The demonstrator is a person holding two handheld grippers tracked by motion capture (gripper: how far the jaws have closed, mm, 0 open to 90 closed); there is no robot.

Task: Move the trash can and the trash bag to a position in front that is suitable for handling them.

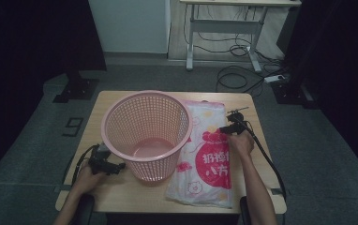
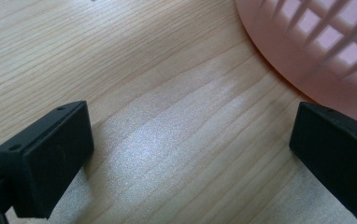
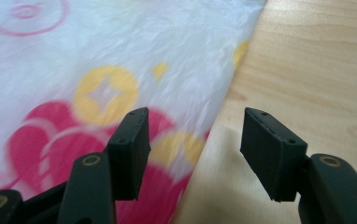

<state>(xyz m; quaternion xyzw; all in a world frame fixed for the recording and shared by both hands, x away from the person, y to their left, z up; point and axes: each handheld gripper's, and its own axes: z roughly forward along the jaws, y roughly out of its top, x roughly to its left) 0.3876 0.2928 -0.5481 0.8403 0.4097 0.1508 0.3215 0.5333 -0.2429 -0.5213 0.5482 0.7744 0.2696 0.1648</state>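
A pink mesh basket [image 1: 145, 133] stands upright on the left half of the wooden table [image 1: 121, 197]. To its right a white plastic bag [image 1: 210, 164] printed in pink and yellow lies flat. My left gripper [image 1: 116, 166] rests low at the basket's near-left foot. In its own view it [image 2: 190, 121] is open over bare wood, with the basket's base [image 2: 317, 42] at the upper right. My right gripper [image 1: 235, 117] hovers at the bag's far right edge. It [image 3: 195, 121] is open, one jaw over the bag [image 3: 97, 70], the other over the table [image 3: 317, 70], with nothing held.
The table is small, and the bag reaches close to its near edge. Behind it stand a white desk frame [image 1: 224, 23] and loose cables [image 1: 235, 77] on the grey floor. A black stand base [image 1: 76, 86] sits at the far left.
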